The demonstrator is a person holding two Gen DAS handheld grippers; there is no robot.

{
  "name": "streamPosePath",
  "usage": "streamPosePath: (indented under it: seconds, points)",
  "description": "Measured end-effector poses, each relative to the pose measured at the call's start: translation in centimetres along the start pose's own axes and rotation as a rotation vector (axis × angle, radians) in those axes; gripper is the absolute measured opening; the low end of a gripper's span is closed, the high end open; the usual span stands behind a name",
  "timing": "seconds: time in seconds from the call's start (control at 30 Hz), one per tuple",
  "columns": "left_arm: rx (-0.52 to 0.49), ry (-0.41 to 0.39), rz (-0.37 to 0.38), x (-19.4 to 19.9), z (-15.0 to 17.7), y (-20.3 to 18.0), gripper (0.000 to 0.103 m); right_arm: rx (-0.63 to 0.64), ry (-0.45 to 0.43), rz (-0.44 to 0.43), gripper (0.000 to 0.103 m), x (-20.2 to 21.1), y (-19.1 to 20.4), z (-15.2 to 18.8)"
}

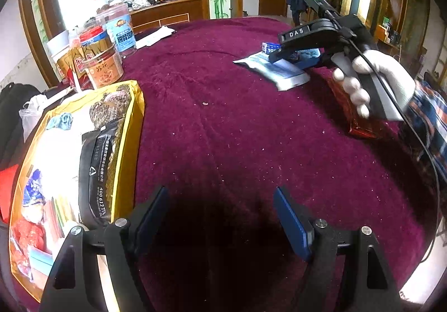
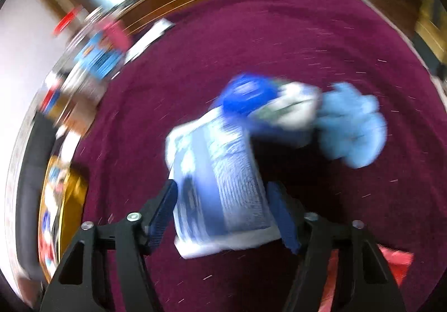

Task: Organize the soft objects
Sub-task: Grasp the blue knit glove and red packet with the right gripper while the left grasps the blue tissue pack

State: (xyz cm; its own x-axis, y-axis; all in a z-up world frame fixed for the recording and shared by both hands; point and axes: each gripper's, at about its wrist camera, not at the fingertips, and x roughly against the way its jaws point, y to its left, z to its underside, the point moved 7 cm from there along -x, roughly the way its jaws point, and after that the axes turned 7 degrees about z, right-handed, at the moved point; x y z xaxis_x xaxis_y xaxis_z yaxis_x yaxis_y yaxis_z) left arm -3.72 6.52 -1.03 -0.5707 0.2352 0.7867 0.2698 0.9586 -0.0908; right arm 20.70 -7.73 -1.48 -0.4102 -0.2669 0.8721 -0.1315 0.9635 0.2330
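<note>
The right hand-held gripper (image 2: 220, 214) has its jaws apart around a blue-and-white packet (image 2: 220, 178), though blur hides whether the pads press it; the left hand-held gripper (image 1: 220, 217) is wide apart and empty. The packet lies lengthwise between the fingers, pointing away. It rests on the maroon surface (image 1: 237, 130), beyond it a light-blue cloth (image 2: 352, 127), jars (image 1: 103, 60) at the far left.

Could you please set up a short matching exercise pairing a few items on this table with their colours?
Things:
1. tablecloth
2. open bag
3. packet between the right gripper's fingers
4. fluffy cloth

Colours:
A. yellow
B. light blue
C. dark magenta
D. white and blue

Pairs: 1-C, 2-A, 3-D, 4-B
</note>
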Motion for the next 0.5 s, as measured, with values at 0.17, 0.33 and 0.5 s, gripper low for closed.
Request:
streamPosePath:
  seconds: [0.17,0.33,0.5]
  points:
    - [-0.001,0.004,0.034,0.3,0.3,-0.6,0.081,0.173,0.065,-0.176,0.053,1.6,5.0,3.5]
    - [0.000,-0.017,0.061,0.9,0.3,-0.6,0.082,0.067,-0.079,-0.079,0.057,6.8,-0.5,2.5]
    - [0.045,-0.017,0.127,0.5,0.4,-1.1,0.082,-0.096,-0.164,0.139,0.061,8.6,-7.7,0.9]
